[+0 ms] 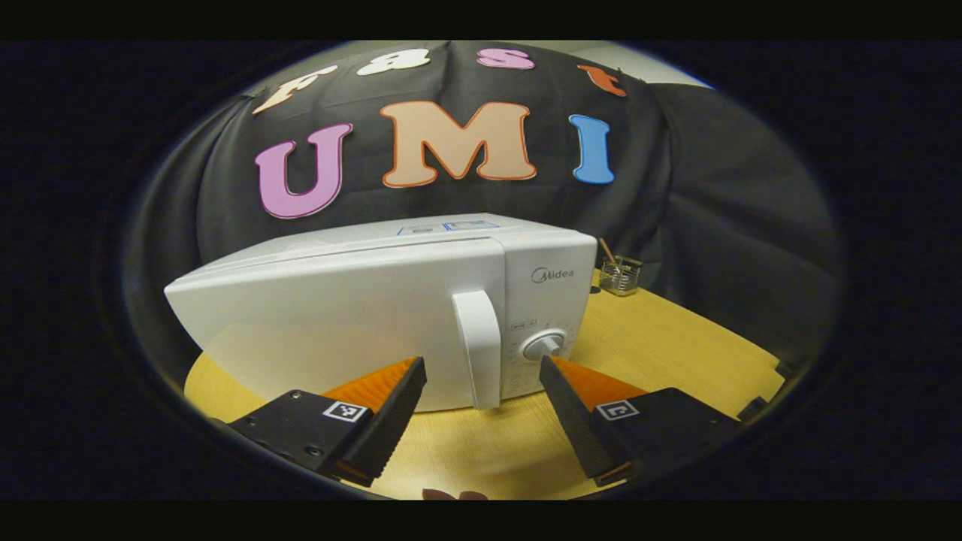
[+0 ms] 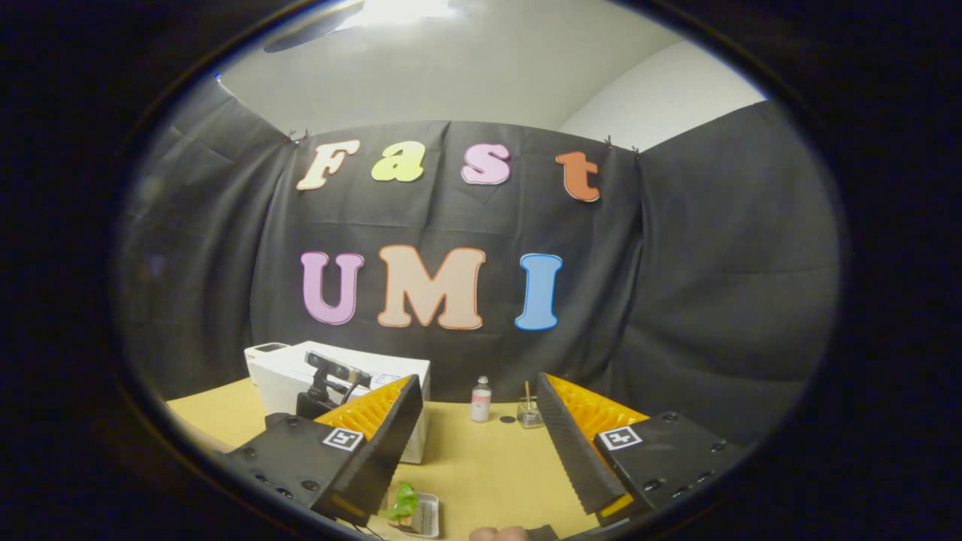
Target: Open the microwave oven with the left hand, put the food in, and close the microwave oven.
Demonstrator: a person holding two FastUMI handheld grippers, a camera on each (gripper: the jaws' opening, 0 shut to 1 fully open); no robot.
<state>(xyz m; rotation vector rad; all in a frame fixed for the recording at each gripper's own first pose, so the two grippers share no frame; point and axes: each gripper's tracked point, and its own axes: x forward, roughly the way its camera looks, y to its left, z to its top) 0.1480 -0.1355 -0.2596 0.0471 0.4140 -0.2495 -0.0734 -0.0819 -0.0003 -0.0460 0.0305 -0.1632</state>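
Note:
A white microwave oven (image 1: 361,315) stands on the round wooden table (image 1: 676,338) with its door closed. Its vertical white handle (image 1: 479,347) lies between and just beyond the fingers of my open left gripper (image 1: 482,367), which touch nothing. A dial (image 1: 543,346) sits right of the handle. In the right gripper view the microwave (image 2: 301,368) is at the left, with the left gripper's body (image 2: 331,387) in front of it. My right gripper (image 2: 479,398) is open and holds nothing. A small tray of food with a green leaf (image 2: 412,512) lies on the table below it.
A small wire holder with a stick in it (image 1: 621,274) stands behind the microwave's right side. In the right gripper view a small bottle (image 2: 480,400) and a glass jar (image 2: 530,412) stand at the table's far edge by the black cloth wall.

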